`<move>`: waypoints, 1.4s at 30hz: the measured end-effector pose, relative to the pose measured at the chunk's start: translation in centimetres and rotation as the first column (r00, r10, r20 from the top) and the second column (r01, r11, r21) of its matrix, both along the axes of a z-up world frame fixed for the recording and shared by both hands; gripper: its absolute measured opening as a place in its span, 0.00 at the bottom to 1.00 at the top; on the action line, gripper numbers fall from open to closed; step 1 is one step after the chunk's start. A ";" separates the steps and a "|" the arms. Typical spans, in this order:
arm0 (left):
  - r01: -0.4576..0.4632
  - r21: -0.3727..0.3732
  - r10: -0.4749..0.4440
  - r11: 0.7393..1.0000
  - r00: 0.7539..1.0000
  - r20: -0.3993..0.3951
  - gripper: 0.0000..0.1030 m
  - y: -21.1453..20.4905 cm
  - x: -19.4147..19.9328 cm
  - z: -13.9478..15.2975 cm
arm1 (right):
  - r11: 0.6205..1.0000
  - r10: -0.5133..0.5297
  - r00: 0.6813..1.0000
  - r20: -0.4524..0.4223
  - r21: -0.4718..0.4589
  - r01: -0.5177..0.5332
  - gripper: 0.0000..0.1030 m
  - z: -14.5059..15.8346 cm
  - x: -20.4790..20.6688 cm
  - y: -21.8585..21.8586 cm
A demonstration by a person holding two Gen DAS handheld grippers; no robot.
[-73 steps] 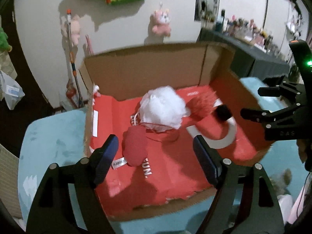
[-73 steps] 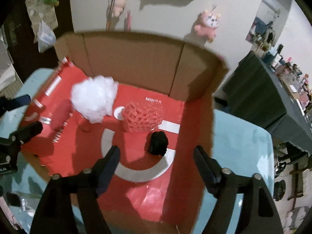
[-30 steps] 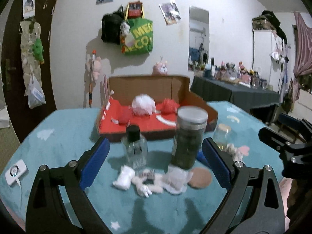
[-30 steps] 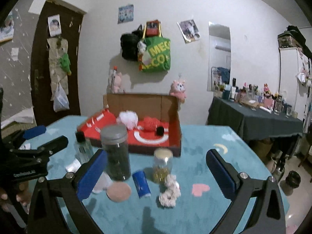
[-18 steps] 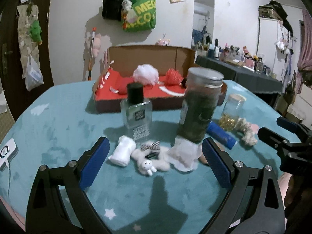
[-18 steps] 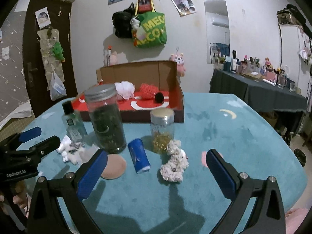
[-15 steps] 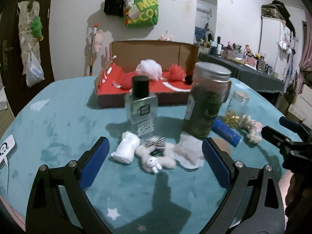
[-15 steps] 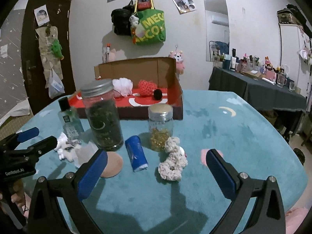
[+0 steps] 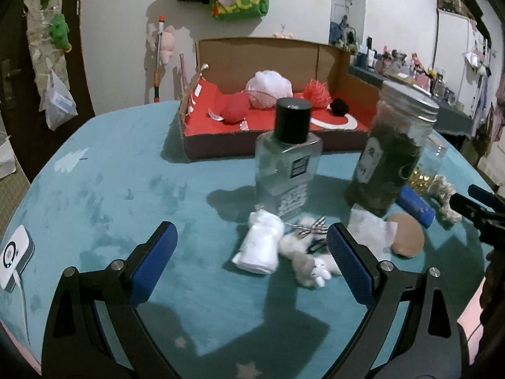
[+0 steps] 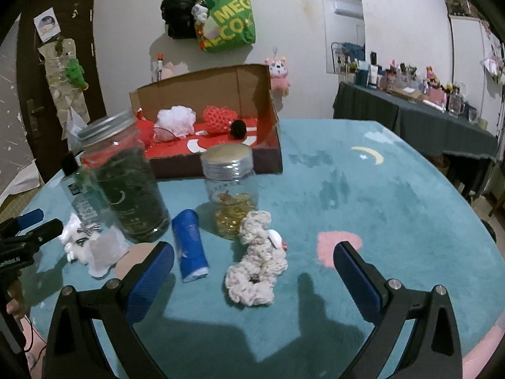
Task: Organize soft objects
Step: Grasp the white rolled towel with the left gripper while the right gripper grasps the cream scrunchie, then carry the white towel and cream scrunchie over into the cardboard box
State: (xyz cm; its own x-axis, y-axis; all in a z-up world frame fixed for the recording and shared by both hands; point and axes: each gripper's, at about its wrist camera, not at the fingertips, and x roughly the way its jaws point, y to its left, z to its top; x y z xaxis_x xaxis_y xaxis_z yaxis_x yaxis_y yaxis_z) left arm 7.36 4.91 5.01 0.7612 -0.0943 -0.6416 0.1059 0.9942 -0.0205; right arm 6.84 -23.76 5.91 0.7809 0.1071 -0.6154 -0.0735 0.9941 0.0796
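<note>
Our right gripper [image 10: 252, 273] has its fingers spread wide and empty, and the cream scrunchie [image 10: 257, 262] lies on the table straight ahead between them, touching neither. Its long axis runs away from us, toward the small jar [image 10: 229, 186] just behind it. Our left gripper [image 9: 251, 251] is also spread and empty; the white roll [image 9: 260, 246] and the small plush [image 9: 307, 257] lie between its fingers, nearer the right one, the roll angled toward the bottle [image 9: 288, 154]. So we judge each hand has its own soft thing nearest. The box [image 10: 262, 154], near the far edge of the table [image 10: 378, 195], already holds the white puff [image 10: 176, 120] and red mesh ball [image 10: 219, 118].
</note>
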 end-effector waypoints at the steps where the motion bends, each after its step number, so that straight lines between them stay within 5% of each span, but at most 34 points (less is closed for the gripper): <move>1: 0.004 0.000 -0.004 1.000 1.000 -0.011 0.94 0.2 0.2 -0.1 | 1.000 -0.001 1.000 -0.007 0.001 0.001 1.00 -0.2 0.2 -0.1; 6: 0.014 0.038 -0.012 0.999 0.999 -0.053 0.93 0.9 1.2 -0.8 | 1.000 -0.004 0.999 -0.049 0.002 0.004 0.97 -0.9 1.0 -0.7; 11: 0.046 0.077 -0.037 0.996 0.993 -0.115 0.73 0.8 1.9 -1.9 | 1.000 0.005 0.995 -0.101 0.011 -0.004 0.84 -1.5 1.9 -1.0; 14: 0.074 0.052 -0.065 0.996 0.986 -0.154 0.52 0.8 2.5 -2.7 | 1.000 0.015 0.991 -0.135 0.019 -0.013 0.62 -2.0 2.4 -0.9; 16: 0.100 0.042 -0.092 0.994 0.984 -0.150 0.30 0.7 2.6 -2.7 | 1.000 0.019 0.989 -0.144 0.022 -0.016 0.37 -2.2 2.4 -1.0; 19: 0.108 0.040 -0.101 0.993 0.985 -0.139 0.19 0.6 2.3 -2.5 | 0.999 0.028 0.991 -0.132 0.030 -0.025 0.29 -2.0 2.0 -1.2; 29: 0.116 -0.005 -0.116 0.993 0.991 -0.070 0.17 0.4 -0.2 -0.3 | 0.997 0.074 0.997 -0.026 0.024 -0.073 0.27 0.4 -1.1 -0.6; 42: 0.301 -0.055 -0.303 0.952 0.953 -0.028 0.17 -5.1 -2.5 1.4 | 0.975 0.209 0.978 0.007 0.077 -0.209 0.26 1.0 -2.3 3.0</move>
State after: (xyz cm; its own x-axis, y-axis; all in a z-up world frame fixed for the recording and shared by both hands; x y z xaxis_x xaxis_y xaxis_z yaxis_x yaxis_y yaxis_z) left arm 4.91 -0.22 6.38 0.6691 -0.3485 -0.6564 0.3996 0.9134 -0.0776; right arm 4.58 -20.80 6.95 0.7355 0.3150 -0.5999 -0.2787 0.9476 0.1559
